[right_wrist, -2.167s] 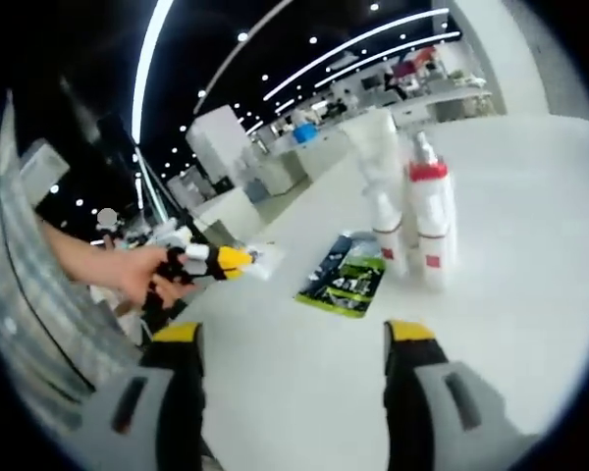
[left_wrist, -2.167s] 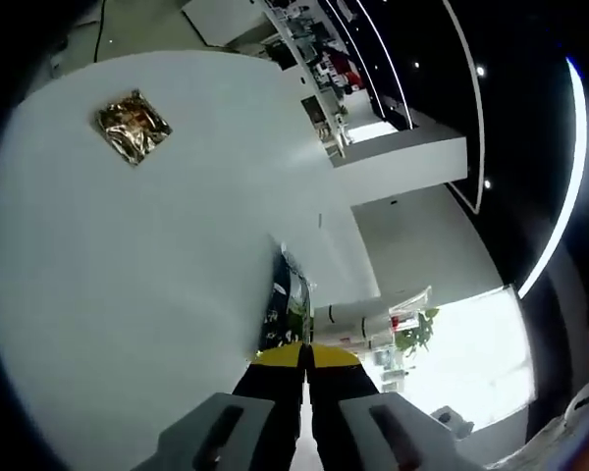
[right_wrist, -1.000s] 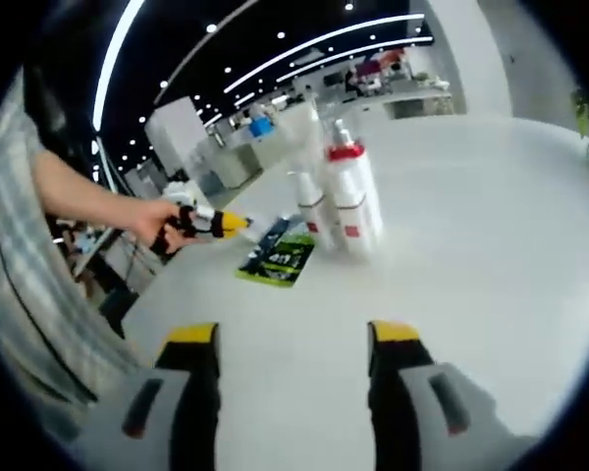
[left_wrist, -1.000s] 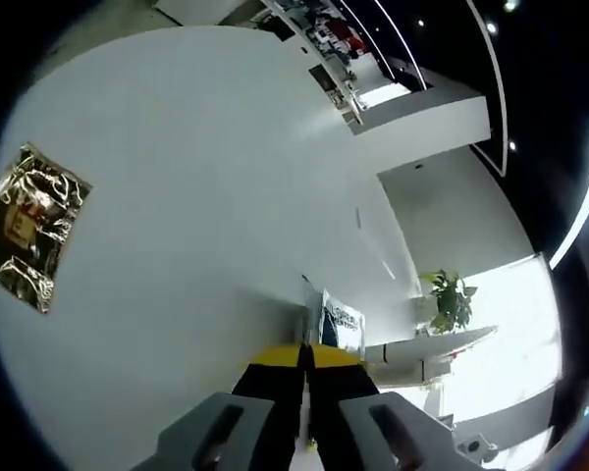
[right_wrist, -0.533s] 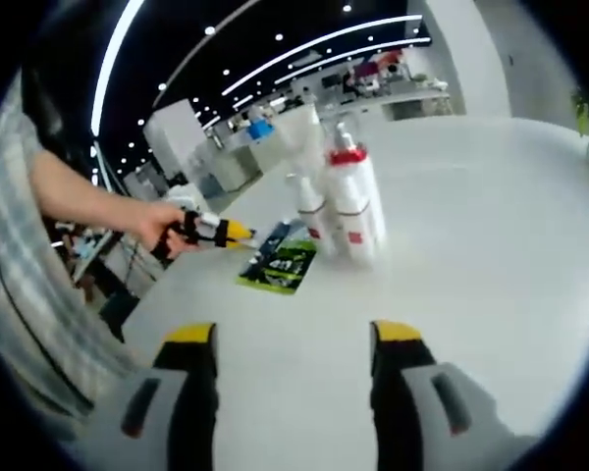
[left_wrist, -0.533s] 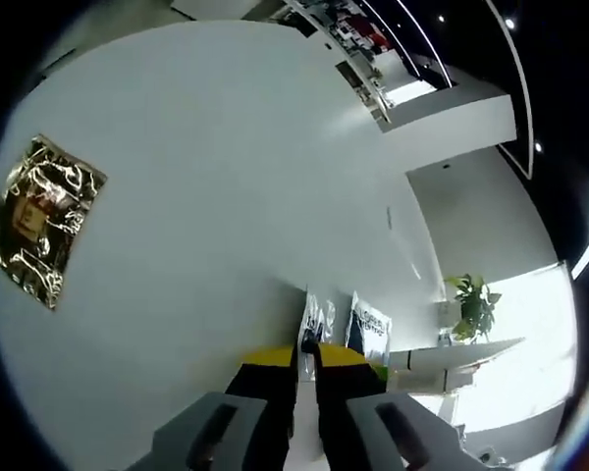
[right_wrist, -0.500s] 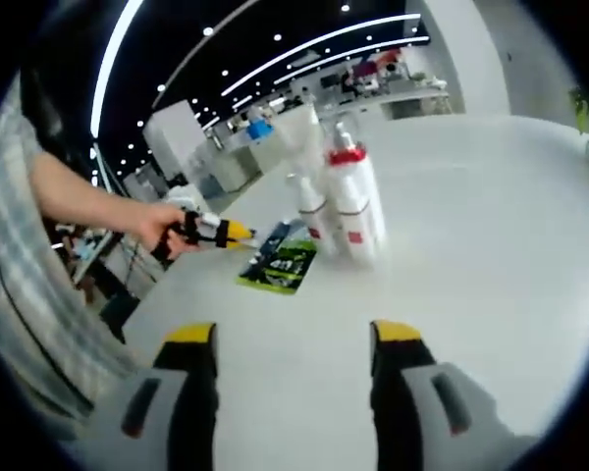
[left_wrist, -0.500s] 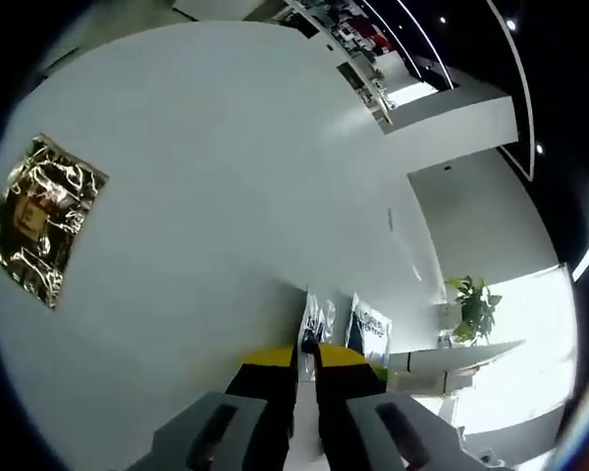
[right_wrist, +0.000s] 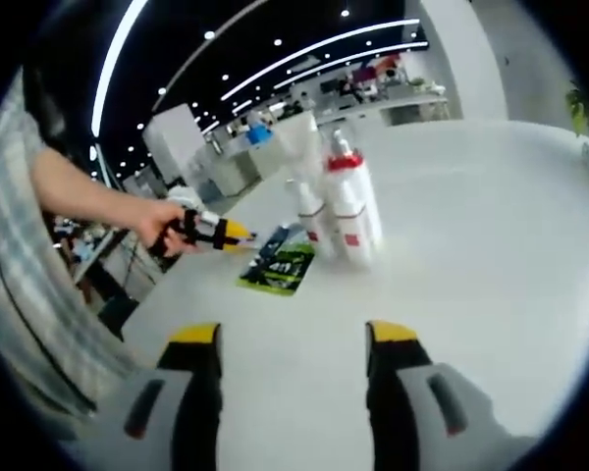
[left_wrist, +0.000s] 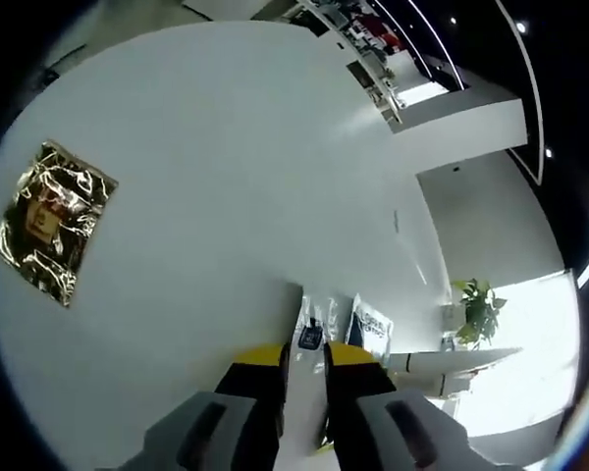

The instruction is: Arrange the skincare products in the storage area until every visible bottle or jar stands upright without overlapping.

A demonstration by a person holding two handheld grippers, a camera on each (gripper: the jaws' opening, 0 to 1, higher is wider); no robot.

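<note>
In the right gripper view, a cluster of white bottles stands upright on the white table (right_wrist: pixel 491 245): a red-collared pump bottle (right_wrist: pixel 351 208), a smaller white bottle (right_wrist: pixel 302 211) and a tall white tube (right_wrist: pixel 296 137) behind. A green-black sachet (right_wrist: pixel 280 267) lies flat beside them. My right gripper (right_wrist: pixel 294 339) is open and holds nothing, well short of the bottles. A hand holds my left gripper (right_wrist: pixel 216 232) left of the sachets. In the left gripper view, my left gripper (left_wrist: pixel 304 358) has its jaws slightly parted at a small white sachet (left_wrist: pixel 310 322). A black-white sachet (left_wrist: pixel 369 322) lies next to it.
A gold foil sachet (left_wrist: pixel 54 221) lies alone far left on the white table (left_wrist: pixel 226 147). The white bottles (left_wrist: pixel 442 358) show sideways at the lower right beside a potted plant (left_wrist: pixel 476 309). A person's sleeve and arm (right_wrist: pixel 69 196) fill the left side.
The left gripper's jaws, pressed together a second ago, now stand slightly apart at the white sachet. The left view has shifted a little. The right gripper stays open and still.
</note>
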